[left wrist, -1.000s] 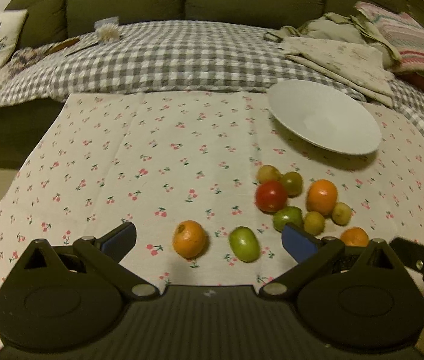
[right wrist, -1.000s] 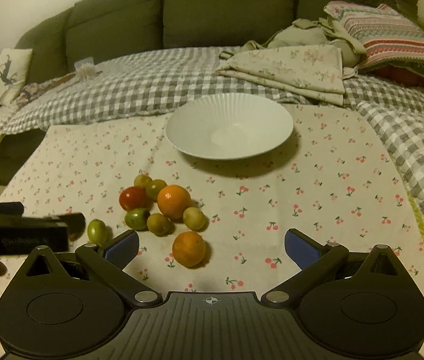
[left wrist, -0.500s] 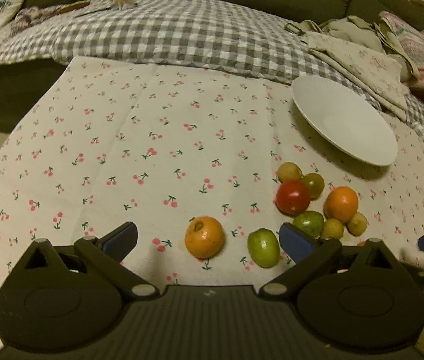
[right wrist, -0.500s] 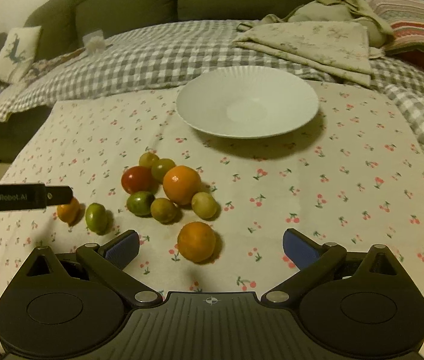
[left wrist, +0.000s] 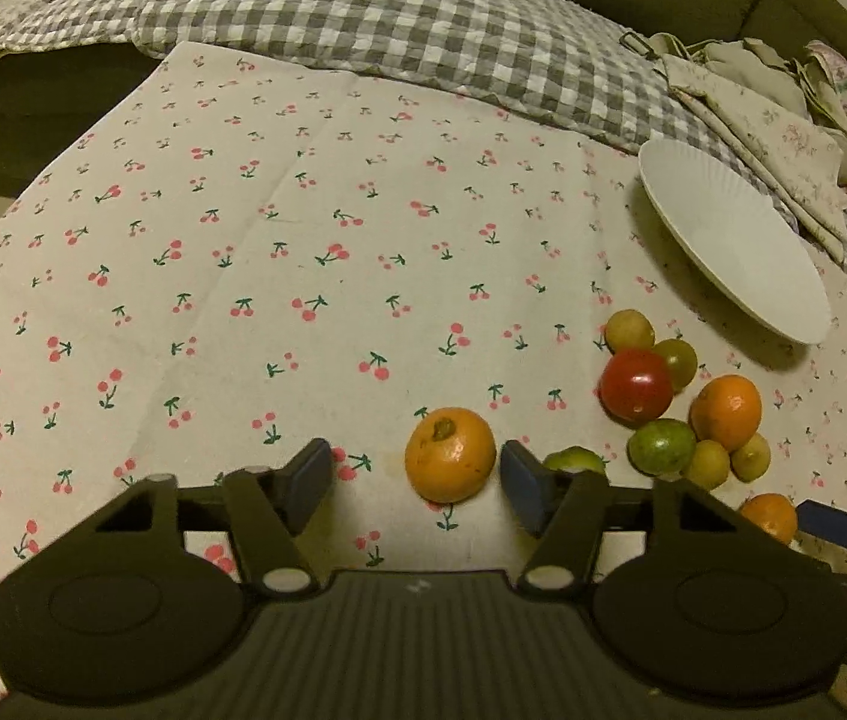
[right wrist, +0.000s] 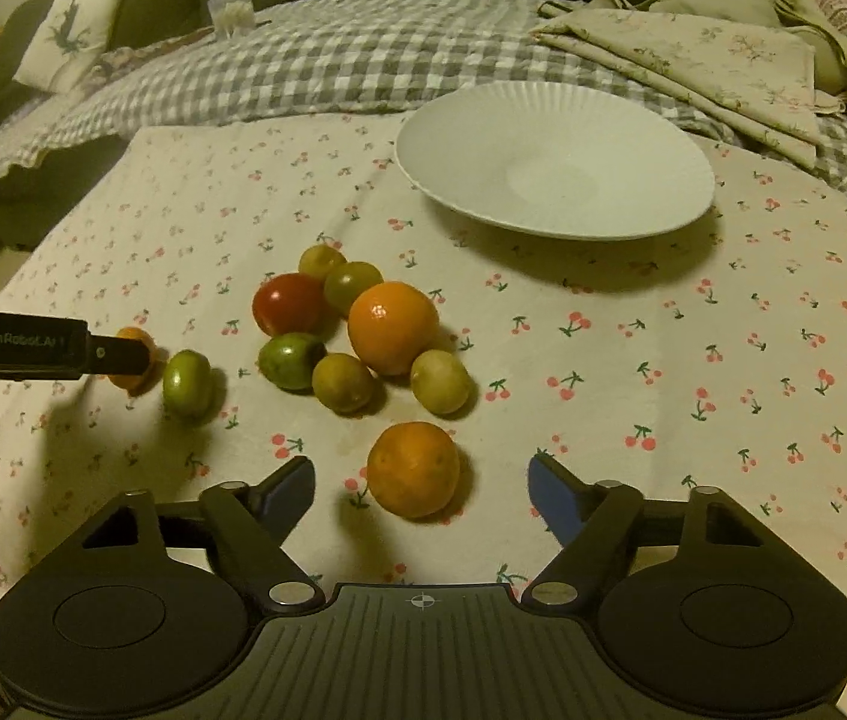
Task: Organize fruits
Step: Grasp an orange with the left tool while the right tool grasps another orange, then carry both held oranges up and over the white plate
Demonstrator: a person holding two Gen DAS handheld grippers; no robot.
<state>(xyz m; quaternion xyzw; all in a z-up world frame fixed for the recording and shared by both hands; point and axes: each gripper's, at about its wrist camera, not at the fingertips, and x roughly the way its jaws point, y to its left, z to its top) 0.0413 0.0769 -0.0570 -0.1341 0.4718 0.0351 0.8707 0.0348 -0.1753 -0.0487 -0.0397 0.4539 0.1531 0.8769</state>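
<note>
Jaws apart on both. Left gripper (left wrist: 411, 471) straddles an orange (left wrist: 450, 454) on the cherry-print cloth (left wrist: 279, 276), right pad nearly touching it; right gripper (right wrist: 420, 489) frames another orange (right wrist: 413, 468), not gripped. To do it well: centre each fruit between the pads, close gently at the widest part, lift straight, avoid nudging the green fruit (left wrist: 573, 459) just beside. Oranges round, dimpled skin, likely to roll. White plate (right wrist: 651, 138) empty, beyond the fruit cluster (right wrist: 357, 330).

Both wrist views look low and close across the cloth, sharing the fruit cluster (left wrist: 669, 414) and plate (right wrist: 555, 162)
</note>
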